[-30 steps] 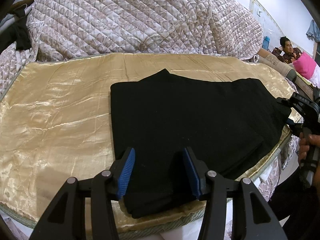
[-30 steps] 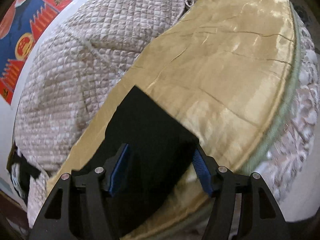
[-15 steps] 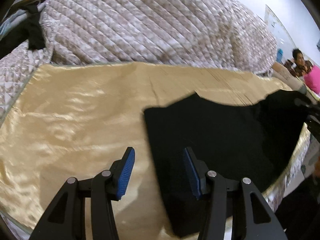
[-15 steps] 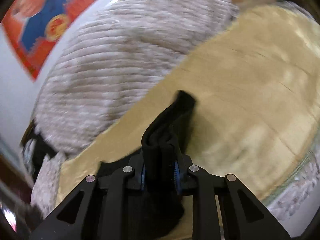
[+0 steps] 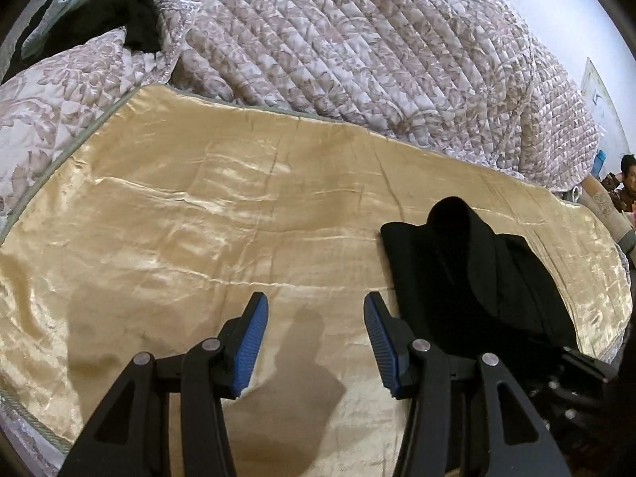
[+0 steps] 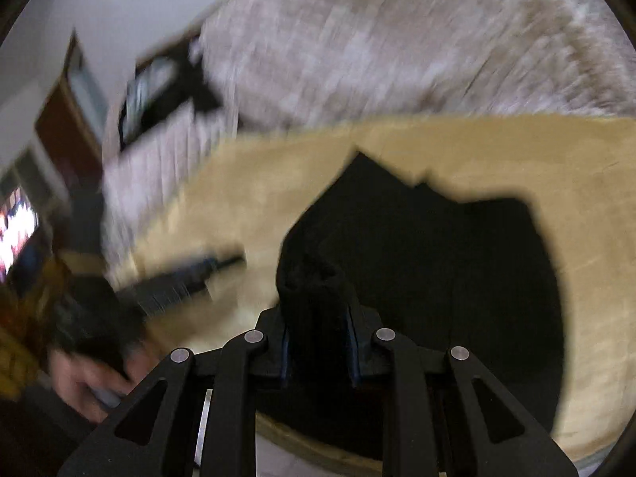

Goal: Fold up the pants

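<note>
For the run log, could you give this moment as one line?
right gripper: shut on black pants | left gripper: open, empty | surface: gold bedspread

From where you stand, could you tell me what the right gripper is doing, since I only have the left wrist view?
Observer: The right gripper is shut on the black pants, pinching a bunched fold between its pads.
Operator: Thank you. Is the rest of the garment hanging free?
Observer: No, most of it lies spread on the gold satin cover beyond the grip.
Operator: Can that camera see my left gripper?
Observer: Yes, but only as a blurred dark shape at its left, with a hand below; that frame is motion-smeared.
</note>
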{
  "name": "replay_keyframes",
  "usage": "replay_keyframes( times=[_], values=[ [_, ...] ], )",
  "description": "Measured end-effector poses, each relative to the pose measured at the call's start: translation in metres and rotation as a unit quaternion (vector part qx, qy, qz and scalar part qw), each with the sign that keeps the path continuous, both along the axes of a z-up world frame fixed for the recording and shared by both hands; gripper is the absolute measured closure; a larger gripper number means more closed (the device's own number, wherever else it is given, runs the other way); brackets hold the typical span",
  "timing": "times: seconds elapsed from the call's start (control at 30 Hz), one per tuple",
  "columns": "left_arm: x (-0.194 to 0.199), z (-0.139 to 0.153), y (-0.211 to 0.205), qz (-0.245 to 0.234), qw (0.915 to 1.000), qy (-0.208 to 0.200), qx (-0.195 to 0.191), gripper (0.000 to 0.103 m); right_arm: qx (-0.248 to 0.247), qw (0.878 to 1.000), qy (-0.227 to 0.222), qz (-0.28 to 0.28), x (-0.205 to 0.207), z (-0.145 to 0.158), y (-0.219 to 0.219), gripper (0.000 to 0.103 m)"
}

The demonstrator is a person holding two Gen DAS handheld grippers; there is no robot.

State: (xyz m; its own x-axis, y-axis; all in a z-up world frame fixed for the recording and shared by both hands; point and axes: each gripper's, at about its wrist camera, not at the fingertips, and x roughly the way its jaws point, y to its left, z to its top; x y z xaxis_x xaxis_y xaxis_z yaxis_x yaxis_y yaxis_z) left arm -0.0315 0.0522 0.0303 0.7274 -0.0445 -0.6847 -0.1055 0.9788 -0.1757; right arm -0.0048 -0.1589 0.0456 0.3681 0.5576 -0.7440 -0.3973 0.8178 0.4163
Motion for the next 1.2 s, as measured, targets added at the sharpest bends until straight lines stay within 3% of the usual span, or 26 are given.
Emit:
replay_keyframes(
  times=[0.2,0.37,0.5,0.63,0.7,0.8,0.87,0.93,1.0,1.03,1.1,1.2],
  values=[
    [-0.003,0.005,0.004,0.004,0.9999,-0.009,-0.008,0.05,-0.025,0.999,-0.039,-0.005,-0.007,0.028,0.005,0.082],
    [-0.006,0.009,0.005,0.004,0.9998,-0.016,-0.006,0.05,-0.053,0.998,-0.023,0.01,-0.013,0.009,0.02,0.081],
    [-0.005,0.005,0.008,0.009,0.9999,-0.012,-0.008,0.05,-0.054,0.998,-0.034,0.011,-0.016,0.011,0.021,0.081],
    [-0.003,0.004,0.006,0.011,0.9999,-0.009,-0.005,0.05,-0.019,0.999,-0.036,0.037,-0.018,0.006,0.022,0.057],
    [-0.003,0.004,0.006,0.01,0.9999,-0.009,-0.006,0.05,-0.001,0.998,-0.04,0.052,-0.023,0.012,0.021,0.053],
    [-0.003,0.005,0.004,0.009,0.9999,-0.013,-0.007,0.05,0.058,0.996,-0.039,0.062,-0.027,0.029,0.005,0.053],
    [-0.003,0.006,0.002,0.006,0.9998,-0.017,-0.008,0.05,0.07,0.995,-0.067,0.022,-0.029,0.04,-0.019,0.053],
    [-0.003,0.007,-0.002,0.0,0.9998,-0.02,-0.01,0.05,0.057,0.995,-0.07,-0.036,-0.025,0.039,-0.044,0.053],
    [-0.002,0.009,-0.006,-0.008,0.9997,-0.021,-0.012,0.05,0.001,0.996,-0.038,-0.079,-0.018,0.019,-0.06,0.058],
    [-0.001,0.01,-0.01,-0.012,0.9996,-0.021,-0.013,0.05,-0.014,0.997,-0.009,-0.081,-0.014,0.005,-0.062,0.067],
    [0.0,0.013,-0.017,-0.02,0.9994,-0.024,-0.013,0.05,-0.002,0.998,-0.006,-0.061,-0.016,0.003,-0.061,0.068],
    [0.006,0.021,-0.029,-0.038,0.9987,-0.027,-0.02,0.05,0.062,0.998,0.023,-0.016,-0.008,0.013,-0.058,0.07]
  ],
)
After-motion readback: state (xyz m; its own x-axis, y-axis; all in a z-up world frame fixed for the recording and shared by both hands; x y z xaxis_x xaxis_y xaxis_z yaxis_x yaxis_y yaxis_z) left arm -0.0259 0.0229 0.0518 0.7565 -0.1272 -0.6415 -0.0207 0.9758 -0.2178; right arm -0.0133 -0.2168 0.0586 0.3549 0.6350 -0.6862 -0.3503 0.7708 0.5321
